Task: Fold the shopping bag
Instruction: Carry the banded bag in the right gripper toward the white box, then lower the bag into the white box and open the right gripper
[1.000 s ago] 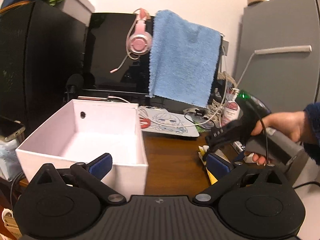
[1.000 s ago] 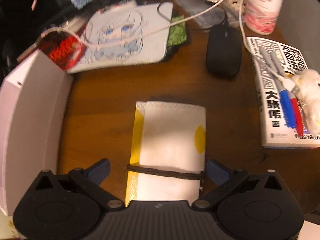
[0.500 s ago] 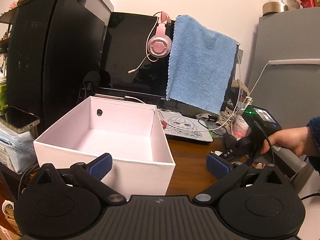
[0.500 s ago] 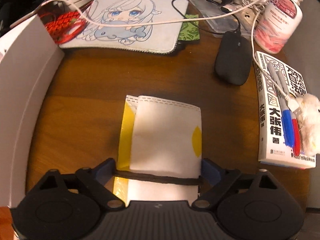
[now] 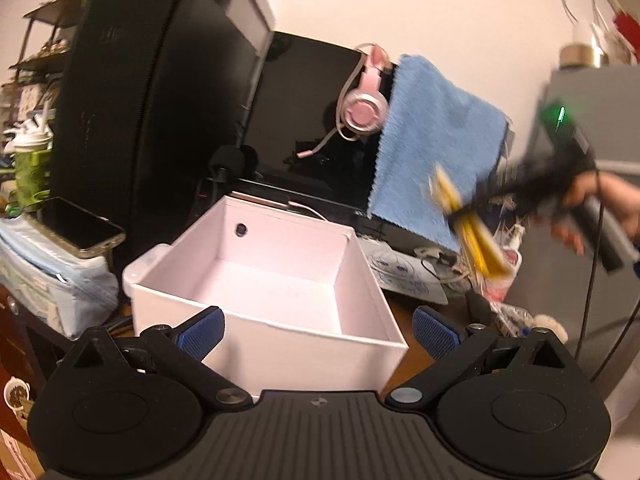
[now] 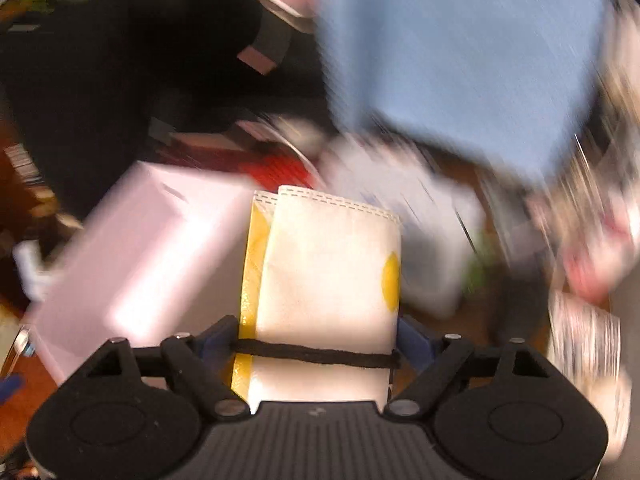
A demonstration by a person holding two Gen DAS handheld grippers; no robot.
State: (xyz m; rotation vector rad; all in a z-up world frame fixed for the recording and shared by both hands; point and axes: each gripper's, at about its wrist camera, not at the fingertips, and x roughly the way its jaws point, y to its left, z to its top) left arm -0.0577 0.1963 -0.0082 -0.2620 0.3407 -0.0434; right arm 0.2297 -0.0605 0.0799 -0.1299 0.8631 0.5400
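Shopping bag (image 6: 324, 280), folded flat into a white-and-yellow packet with its black strap (image 6: 316, 356) across it, has left the desk since a second ago: it's now airborne, clamped in the right gripper (image 6: 318, 344) by both side edges. Folding looks finished; likely headed for the white box (image 5: 264, 280) at 9 o'clock of the bag. Left gripper (image 5: 318, 330) spread wide, holding nothing, hovering at the box's near wall.

Right wrist view: background motion-blurred; white box (image 6: 132, 256) and blue towel (image 6: 452, 60) smeared. Folded bag (image 6: 328, 280) lower edge hidden behind gripper body. Left wrist view: the bag (image 5: 472, 224) and right gripper (image 5: 532, 188) blurred, grip indistinct.
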